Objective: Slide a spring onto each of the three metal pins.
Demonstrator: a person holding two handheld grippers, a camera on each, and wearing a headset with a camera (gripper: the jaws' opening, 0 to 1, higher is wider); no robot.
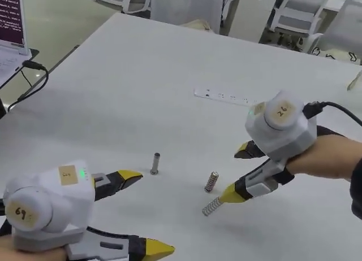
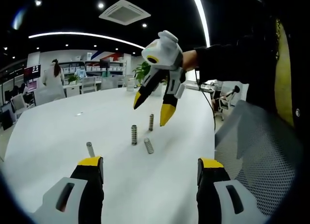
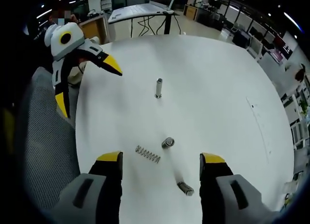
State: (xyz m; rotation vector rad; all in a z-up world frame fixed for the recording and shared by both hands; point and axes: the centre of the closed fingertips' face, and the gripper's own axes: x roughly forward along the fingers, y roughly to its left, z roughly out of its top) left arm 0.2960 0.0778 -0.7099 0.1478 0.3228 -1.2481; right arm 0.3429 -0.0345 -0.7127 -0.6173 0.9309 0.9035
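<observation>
A bare metal pin (image 1: 155,163) stands upright on the white table (image 1: 141,86), just beyond my left gripper's (image 1: 146,213) upper fingertip. To its right stands a pin wearing a spring (image 1: 211,182). A loose spring (image 1: 211,206) lies flat by the lower fingertip of my right gripper (image 1: 233,174). In the left gripper view I see the bare pin (image 2: 90,149), two upright springs (image 2: 134,134) (image 2: 151,121) and the lying spring (image 2: 148,145). The right gripper (image 2: 151,112) hovers above them. Both grippers are open and hold nothing.
A white power strip (image 1: 226,96) lies farther back on the table. A black cable (image 1: 34,80) runs over the left edge near a laptop. Office chairs (image 1: 294,18) stand beyond the far edge. A mesh chair back (image 2: 261,151) is close on the near side.
</observation>
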